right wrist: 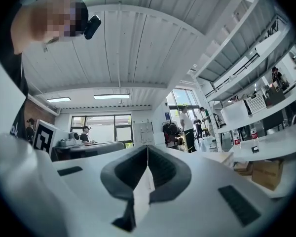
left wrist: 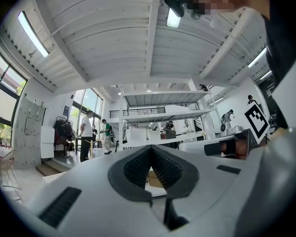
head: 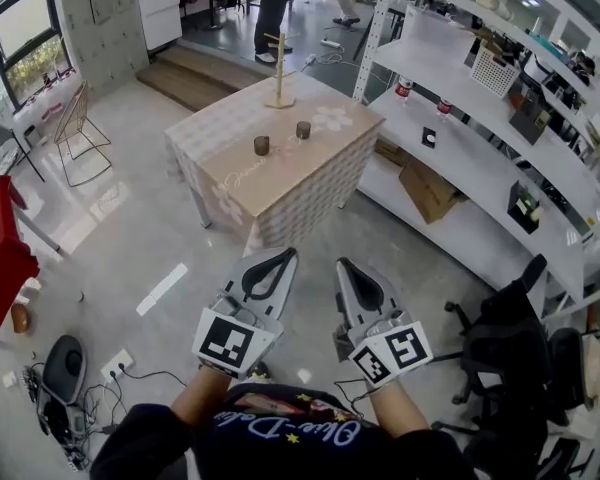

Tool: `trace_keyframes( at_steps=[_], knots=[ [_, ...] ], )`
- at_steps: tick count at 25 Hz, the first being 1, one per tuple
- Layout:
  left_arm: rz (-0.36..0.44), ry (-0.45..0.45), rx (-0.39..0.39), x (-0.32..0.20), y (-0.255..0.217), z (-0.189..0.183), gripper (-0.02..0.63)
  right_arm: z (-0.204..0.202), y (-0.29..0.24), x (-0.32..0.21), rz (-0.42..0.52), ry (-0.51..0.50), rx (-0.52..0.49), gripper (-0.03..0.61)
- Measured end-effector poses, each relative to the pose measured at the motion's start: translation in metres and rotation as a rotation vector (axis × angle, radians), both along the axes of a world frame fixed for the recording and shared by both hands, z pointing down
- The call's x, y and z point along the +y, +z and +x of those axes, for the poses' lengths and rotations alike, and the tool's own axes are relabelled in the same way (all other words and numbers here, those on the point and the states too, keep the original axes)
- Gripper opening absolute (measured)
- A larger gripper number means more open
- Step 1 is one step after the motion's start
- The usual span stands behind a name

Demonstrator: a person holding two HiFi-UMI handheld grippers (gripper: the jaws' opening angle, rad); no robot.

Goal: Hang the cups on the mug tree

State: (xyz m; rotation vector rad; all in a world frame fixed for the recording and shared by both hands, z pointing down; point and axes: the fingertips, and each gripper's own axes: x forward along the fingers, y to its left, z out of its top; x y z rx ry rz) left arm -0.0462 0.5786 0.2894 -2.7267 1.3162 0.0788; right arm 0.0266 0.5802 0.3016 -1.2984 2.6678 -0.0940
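Holding left gripper (head: 284, 254), right gripper (head: 342, 264) both empty, fingers (left wrist: 135, 169) pressed together, cups (head: 261, 145) and mug tree (head: 280, 68) on table (head: 280, 193), script illegible

The head view looks down from high over the left gripper (head: 284, 255) and right gripper (head: 343, 265), with the table (head: 265, 180) far ahead. Each gripper view looks level, right behind its jaws. All see the white shelves (head: 465, 153).

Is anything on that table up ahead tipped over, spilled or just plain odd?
Nothing stands out. The nearer cup and the farther cup stand upright and apart on the table. The mug tree behind them stands straight, with no cup visible on it. No spill shows.
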Motion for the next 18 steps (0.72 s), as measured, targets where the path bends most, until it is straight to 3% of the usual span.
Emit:
trace_keyframes(
  at_steps=[18],
  knots=[
    [0.001, -0.006, 0.015, -0.049, 0.002, -0.079, 0.005, -0.068, 0.010, -0.052, -0.032, 0.027, -0.003, 0.009]
  ],
)
